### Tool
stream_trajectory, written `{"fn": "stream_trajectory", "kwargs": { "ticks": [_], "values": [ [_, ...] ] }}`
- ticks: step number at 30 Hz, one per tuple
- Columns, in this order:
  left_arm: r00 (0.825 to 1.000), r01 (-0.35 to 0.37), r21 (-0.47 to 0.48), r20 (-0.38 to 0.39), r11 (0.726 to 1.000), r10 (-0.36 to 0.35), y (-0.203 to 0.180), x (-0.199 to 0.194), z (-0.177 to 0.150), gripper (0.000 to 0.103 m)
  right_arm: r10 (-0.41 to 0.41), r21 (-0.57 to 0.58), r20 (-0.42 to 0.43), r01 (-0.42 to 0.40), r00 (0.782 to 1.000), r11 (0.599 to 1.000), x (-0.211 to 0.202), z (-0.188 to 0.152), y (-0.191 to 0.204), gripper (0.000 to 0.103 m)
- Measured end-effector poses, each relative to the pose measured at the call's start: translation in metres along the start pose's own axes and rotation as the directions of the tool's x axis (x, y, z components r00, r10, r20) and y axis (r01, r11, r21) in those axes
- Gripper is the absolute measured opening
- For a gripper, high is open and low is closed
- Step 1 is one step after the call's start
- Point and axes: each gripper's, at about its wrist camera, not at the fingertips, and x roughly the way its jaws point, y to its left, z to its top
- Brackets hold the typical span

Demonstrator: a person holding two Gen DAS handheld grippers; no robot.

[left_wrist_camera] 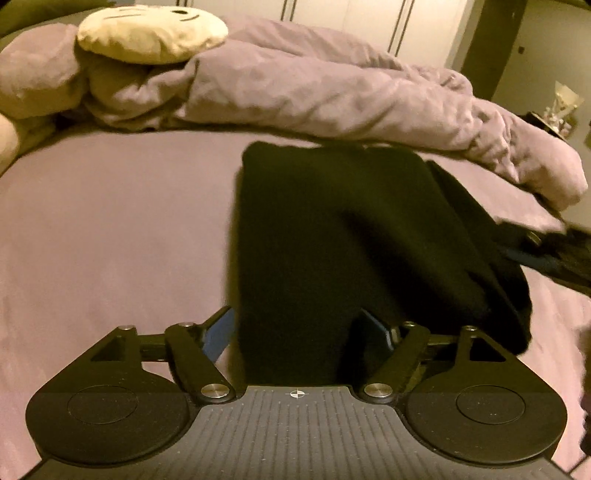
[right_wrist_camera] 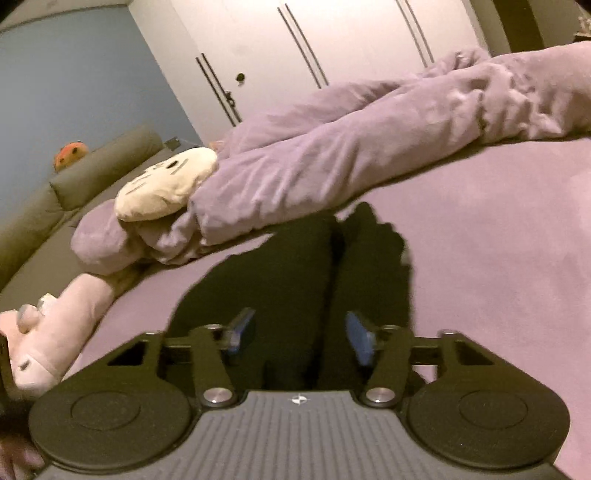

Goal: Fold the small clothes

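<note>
A black garment (left_wrist_camera: 332, 236) lies on the purple bedsheet (left_wrist_camera: 110, 229), its near end running between the fingers of my left gripper (left_wrist_camera: 299, 332). The left jaws stand wide apart around the cloth's near edge; the blue pads (left_wrist_camera: 218, 334) do not press it. In the right wrist view the same black garment (right_wrist_camera: 306, 280) lies under and between the fingers of my right gripper (right_wrist_camera: 299, 336), whose jaws are also spread, blue pads (right_wrist_camera: 358, 336) apart. The right gripper also shows at the right edge of the left wrist view (left_wrist_camera: 554, 251).
A rumpled purple duvet (left_wrist_camera: 295, 85) lies across the far side of the bed with a cream plush cushion (left_wrist_camera: 151, 33) on it. A pink plush toy (right_wrist_camera: 48, 332) lies at the left. White wardrobe doors (right_wrist_camera: 314, 44) stand behind the bed.
</note>
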Motion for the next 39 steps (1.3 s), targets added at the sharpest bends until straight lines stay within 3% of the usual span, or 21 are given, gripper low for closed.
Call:
{"fn": "stream_trajectory", "kwargs": {
  "ticks": [4,7,11,14,16,21,27,31,33,36,39],
  "values": [
    [1.0,-0.005,-0.008,-0.019,1.0,0.005,-0.001,-0.001,-0.007,0.083,-0.045,0.018,-0.129,0.048,0.991,0.999,0.042,-0.004,0.0,0.051],
    [1.0,-0.016,0.006,-0.018,1.0,0.016,-0.003,0.0,-0.008,0.088,-0.06,0.0,-0.154,0.061,0.986,0.998,0.055,-0.01,0.002,0.051],
    [0.999,-0.034,0.002,-0.027,0.999,0.035,-0.007,0.003,-0.008,0.088,-0.034,-0.058,-0.14,0.026,0.99,0.998,0.048,-0.012,0.01,0.017],
    [0.999,-0.045,0.0,-0.025,0.999,0.045,-0.011,0.002,-0.004,0.088,-0.135,-0.188,-0.069,0.12,0.988,0.975,0.032,-0.006,0.023,0.01],
    [0.998,-0.058,0.005,-0.014,0.998,0.058,-0.014,0.001,-0.002,0.089,-0.197,-0.246,-0.011,0.188,0.98,0.951,0.02,-0.002,0.023,0.009],
    [0.998,-0.062,0.002,-0.031,0.998,0.062,-0.02,0.014,-0.001,0.092,-0.335,-0.372,-0.026,0.302,0.942,0.878,0.038,-0.028,0.007,0.008],
    [0.993,-0.069,-0.01,-0.096,0.998,0.068,-0.019,0.032,-0.009,0.092,-0.282,-0.368,0.032,0.273,0.959,0.889,0.04,-0.039,-0.001,0.009],
    [0.993,-0.067,-0.008,-0.097,0.998,0.066,-0.016,0.032,-0.011,0.092,-0.26,-0.328,0.019,0.251,0.965,0.911,0.019,-0.024,0.009,0.018],
    [0.993,-0.066,-0.006,-0.095,0.998,0.065,-0.015,0.032,-0.01,0.092,-0.253,-0.301,0.053,0.257,0.966,0.918,0.009,-0.014,0.016,0.018],
    [0.993,-0.07,-0.011,-0.093,0.997,0.069,-0.016,0.032,-0.011,0.093,-0.225,-0.322,0.093,0.243,0.97,0.915,0.007,-0.004,0.031,0.019],
    [0.993,-0.074,-0.007,-0.092,0.997,0.073,-0.018,0.032,-0.011,0.093,-0.237,-0.396,0.113,0.262,0.965,0.88,0.022,0.002,0.05,0.019]
  ]
}}
